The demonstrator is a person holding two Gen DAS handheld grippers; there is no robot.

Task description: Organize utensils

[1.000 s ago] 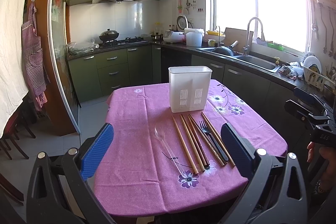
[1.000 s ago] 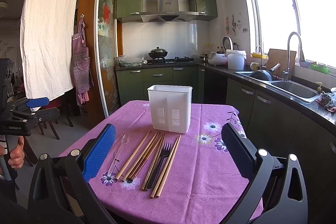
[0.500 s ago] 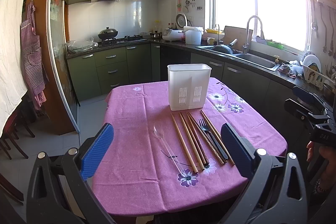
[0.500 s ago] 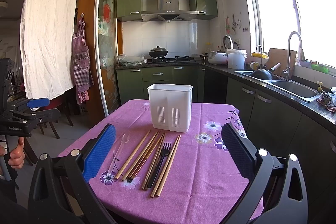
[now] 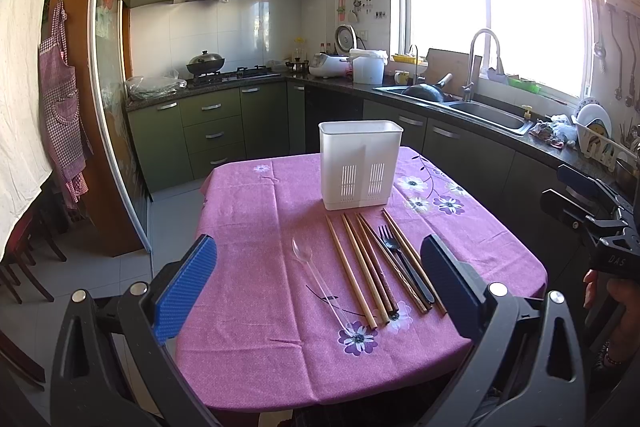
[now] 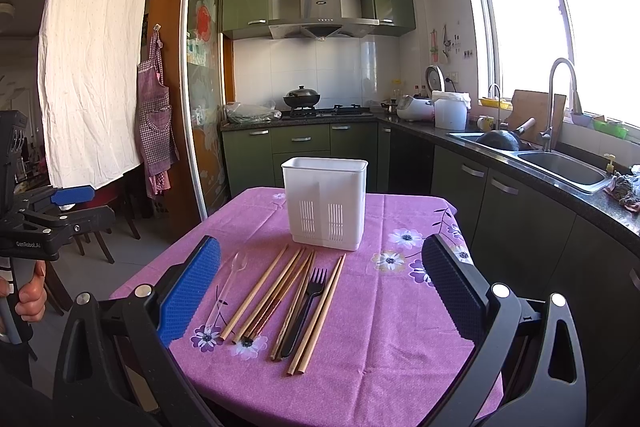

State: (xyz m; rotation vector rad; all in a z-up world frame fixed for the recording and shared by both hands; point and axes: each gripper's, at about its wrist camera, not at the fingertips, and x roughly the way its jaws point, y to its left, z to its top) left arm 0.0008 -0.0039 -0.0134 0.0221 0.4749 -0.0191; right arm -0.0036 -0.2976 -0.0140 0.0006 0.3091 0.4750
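A white slotted utensil holder stands upright on the purple flowered tablecloth. In front of it lie several wooden chopsticks, a black fork and a clear plastic spoon, side by side. My left gripper is open and empty, held back from the table's near edge. My right gripper is open and empty, also short of the utensils. Each gripper shows at the edge of the other's view.
Green kitchen cabinets, a stove with a wok and a sink line the back and right walls. A sliding glass door and chairs stand left of the table.
The left gripper has tilted and shifted a little, so the table sits slightly lower and nearer in its view. The right gripper has barely moved. Both stay open.
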